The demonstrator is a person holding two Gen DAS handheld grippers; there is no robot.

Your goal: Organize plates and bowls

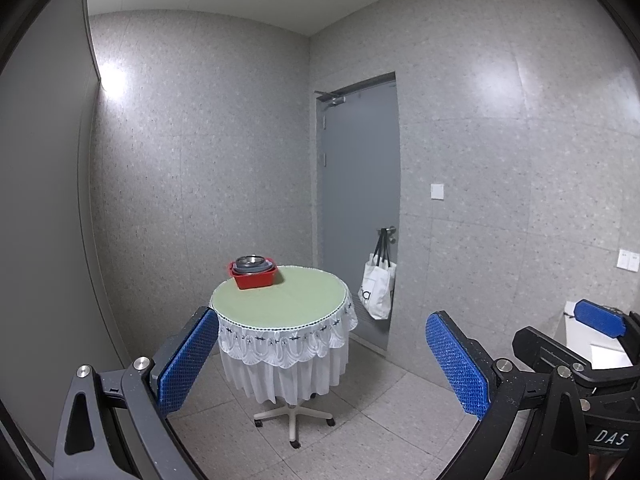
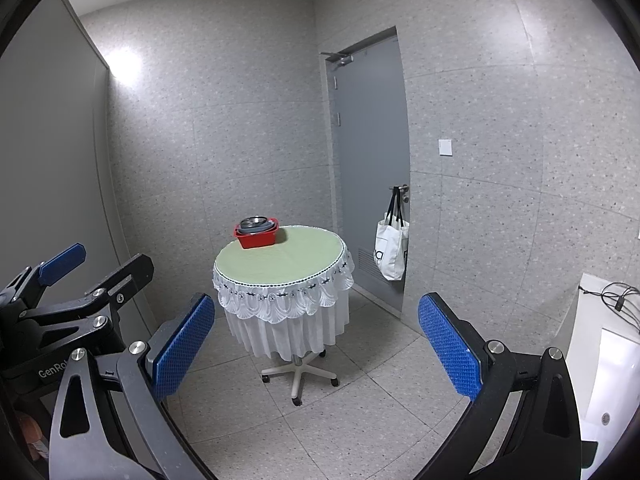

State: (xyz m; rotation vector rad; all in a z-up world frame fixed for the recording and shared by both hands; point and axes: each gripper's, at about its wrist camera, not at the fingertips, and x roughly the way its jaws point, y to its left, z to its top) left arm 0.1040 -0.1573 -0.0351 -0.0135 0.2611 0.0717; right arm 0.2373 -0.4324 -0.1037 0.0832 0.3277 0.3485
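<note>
Left wrist view: left gripper (image 1: 320, 352) held up well back from the table (image 1: 280, 300), blue pads (image 1: 188, 364) spread wide, nothing between them.
Right wrist view: right gripper (image 2: 316, 344) likewise raised and well short of the table (image 2: 280, 256), jaws wide apart and empty.
Grippers together: side by side, each showing at the edge of the other's view; the right gripper (image 1: 600, 320) sits at the right of the left view, the left gripper (image 2: 64, 260) at the left of the right view.
Dishes: a red bin (image 1: 255, 276) stands at the far left edge of the round table; inside it grey dishes (image 1: 253, 266) are stacked, with what looks like a metal bowl (image 1: 251, 260) on top. How many pieces, and which are plates, is too small to tell.
Same in right view: bin (image 2: 258, 236) with the bowl (image 2: 253, 222) uppermost.
Table top: green cloth with a lace skirt, on a wheeled pedestal.
Surroundings: grey door (image 1: 356, 200) behind the table, a white tote (image 1: 378, 288) hanging from its handle.
Step in hand: likely either the very start, before the approach, or the end, with the dishes already gathered in the bin; these views alone do not settle it.
Next move, if starting: close the distance to the table, bring one gripper down over the bin and pinch the bowl's rim; the wheeled base may roll if pushed.
</note>
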